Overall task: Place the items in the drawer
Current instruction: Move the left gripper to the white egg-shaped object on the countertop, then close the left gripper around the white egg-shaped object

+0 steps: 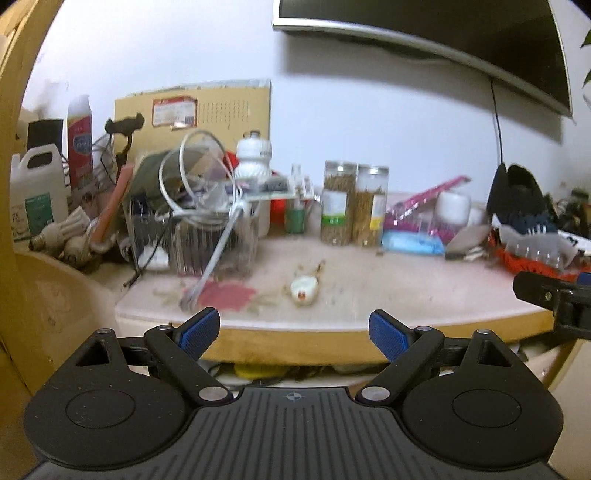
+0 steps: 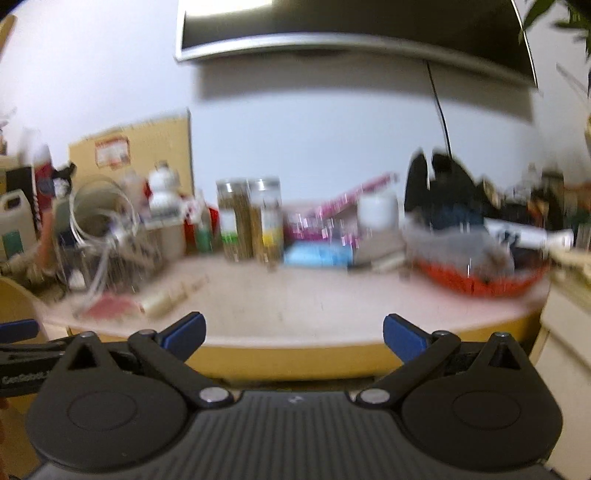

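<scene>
My left gripper (image 1: pixel 293 334) is open and empty, held just in front of the table's front edge. A small white duck-like toy (image 1: pixel 303 290) lies on the pink tabletop (image 1: pixel 388 288) a little beyond the fingers. My right gripper (image 2: pixel 294 338) is open and empty too, in front of the same table edge (image 2: pixel 295 354); its view is blurred. The right gripper's body shows at the right edge of the left wrist view (image 1: pixel 554 299). No drawer is in view.
The back of the table is cluttered: two clear jars (image 1: pixel 354 203), a clear box with coiled cable (image 1: pixel 207 221), a white jug (image 1: pixel 35 192), a spray can (image 1: pixel 79 144), a blue packet (image 1: pixel 412 242), a red basket (image 1: pixel 532 258). A monitor (image 1: pixel 443 33) hangs above.
</scene>
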`<state>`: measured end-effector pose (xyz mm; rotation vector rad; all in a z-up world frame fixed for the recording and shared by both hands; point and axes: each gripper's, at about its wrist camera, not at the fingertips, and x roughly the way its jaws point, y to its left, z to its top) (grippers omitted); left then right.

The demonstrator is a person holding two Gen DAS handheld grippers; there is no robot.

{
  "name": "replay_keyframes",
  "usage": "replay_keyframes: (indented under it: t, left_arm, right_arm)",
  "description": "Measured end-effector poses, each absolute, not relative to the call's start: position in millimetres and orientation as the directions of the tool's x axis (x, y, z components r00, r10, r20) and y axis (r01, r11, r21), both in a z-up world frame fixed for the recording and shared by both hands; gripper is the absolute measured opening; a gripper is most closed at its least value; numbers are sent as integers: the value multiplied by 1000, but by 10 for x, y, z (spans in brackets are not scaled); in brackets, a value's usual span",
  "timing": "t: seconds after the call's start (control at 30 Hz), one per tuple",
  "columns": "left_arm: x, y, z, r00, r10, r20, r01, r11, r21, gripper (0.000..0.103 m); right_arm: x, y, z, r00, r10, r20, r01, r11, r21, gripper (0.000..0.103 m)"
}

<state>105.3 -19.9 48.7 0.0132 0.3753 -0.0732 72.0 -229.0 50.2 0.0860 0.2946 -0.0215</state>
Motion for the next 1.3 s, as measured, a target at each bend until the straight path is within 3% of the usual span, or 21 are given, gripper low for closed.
replay_keyframes:
  t: [0.17, 0.6, 1.3]
  left_arm:
    - [1069, -211, 476, 934, -58, -351, 76, 996, 38, 89]
    - [1446, -207, 386, 943, -68, -327, 100, 992, 80, 90]
    - [2334, -220, -50, 912, -104, -398, 143, 987, 70, 89]
  right_arm:
    - [688, -2231, 564, 966, 3, -260, 13, 998, 61, 103]
    - [695, -2170, 447, 957, 20, -289, -5, 999, 54, 103]
    - [796, -2057, 348, 942, 56, -330, -40, 998, 54, 103]
